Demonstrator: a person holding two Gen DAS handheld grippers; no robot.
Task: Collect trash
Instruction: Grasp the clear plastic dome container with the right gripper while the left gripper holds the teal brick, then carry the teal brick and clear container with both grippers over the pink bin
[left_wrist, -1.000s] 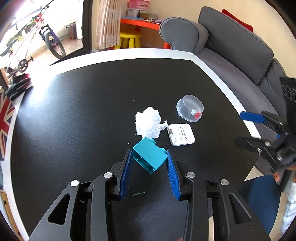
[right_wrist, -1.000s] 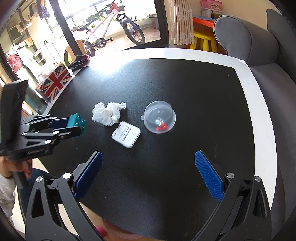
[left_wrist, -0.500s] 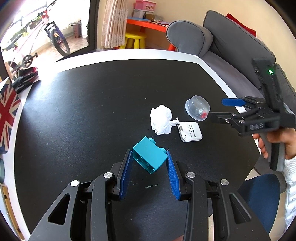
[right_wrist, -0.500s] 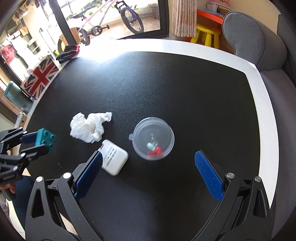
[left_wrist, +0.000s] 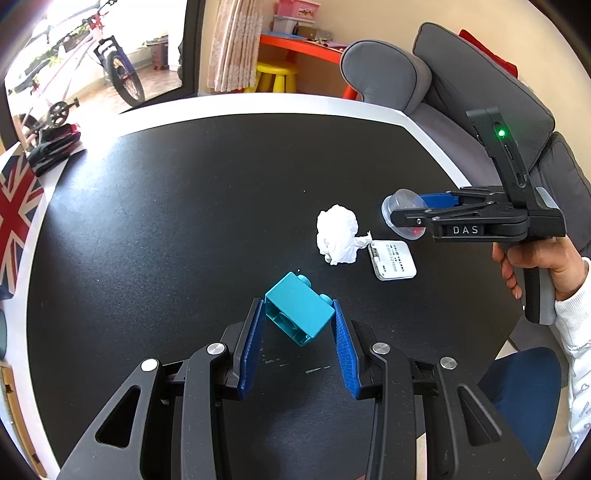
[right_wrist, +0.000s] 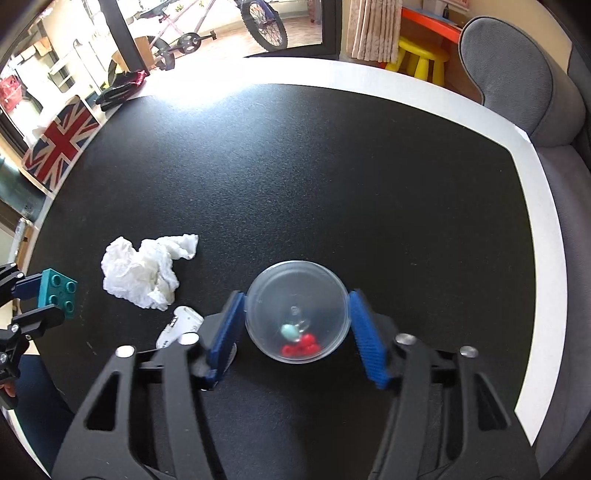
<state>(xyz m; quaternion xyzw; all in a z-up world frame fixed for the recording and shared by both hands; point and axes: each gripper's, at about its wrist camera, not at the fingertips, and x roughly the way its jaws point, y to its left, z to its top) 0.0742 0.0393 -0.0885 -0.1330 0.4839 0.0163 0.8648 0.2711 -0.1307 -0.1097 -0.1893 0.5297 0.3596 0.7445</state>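
Matt black table (right_wrist: 332, 184), crumpled white paper tissue (right_wrist: 142, 275), clear glossy plastic container (right_wrist: 297, 314).

Round black matte table (right_wrist: 332, 166) with white rim.
Crumpled white paper tissue (right_wrist: 142, 271) lies near table centre.
Flat white rectangular plastic card case (left_wrist: 393, 259) at 4 o'clock of tissue, just beside it.
Clear round plastic lidded container (right_wrist: 297, 317) holding small red and teal pieces at 3 o'clock of tissue.
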